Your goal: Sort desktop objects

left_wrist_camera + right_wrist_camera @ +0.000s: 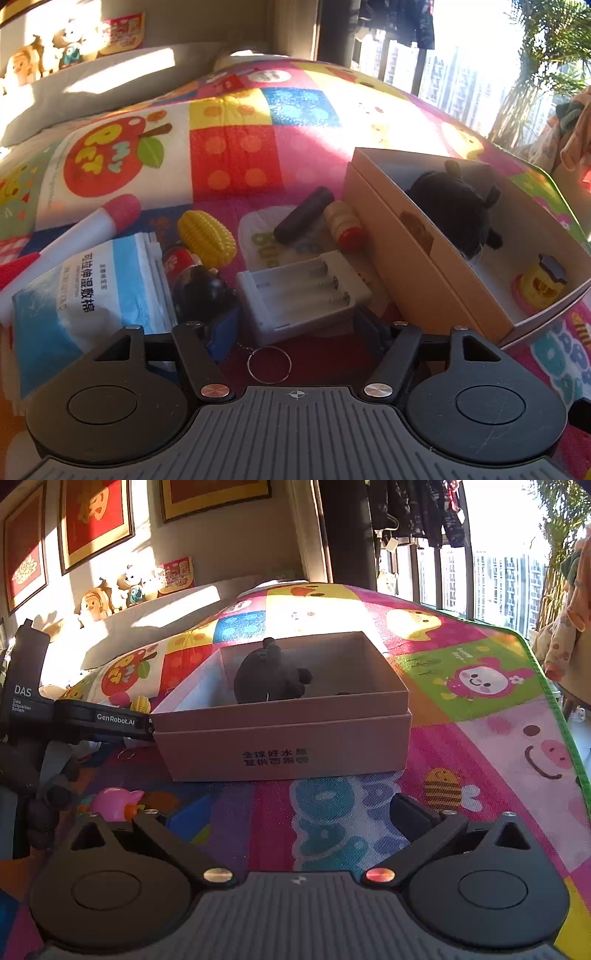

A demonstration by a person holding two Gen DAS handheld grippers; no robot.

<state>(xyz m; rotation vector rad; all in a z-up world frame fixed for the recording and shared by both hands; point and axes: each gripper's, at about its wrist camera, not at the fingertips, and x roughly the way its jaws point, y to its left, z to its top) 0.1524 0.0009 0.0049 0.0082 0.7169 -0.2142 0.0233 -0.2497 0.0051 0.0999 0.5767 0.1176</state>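
item: white battery holder [301, 291], lower centre of the left wrist view, just beside the cardboard box [424, 243]. rigid light plastic, likely slick; take across its long side walls. left gripper [295, 332] jaws part-open around it, not pressing; right gripper [280, 812] jaws wide, empty.

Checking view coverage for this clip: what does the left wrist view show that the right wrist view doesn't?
Left wrist only: white battery holder, dark cylinder, tissue pack, key ring, and a yellow toy inside the box.
Right wrist only: pink pig toy, the box's printed front, the left gripper from outside.
Both: cardboard box, black plush, yellow corn toy, colourful mat.
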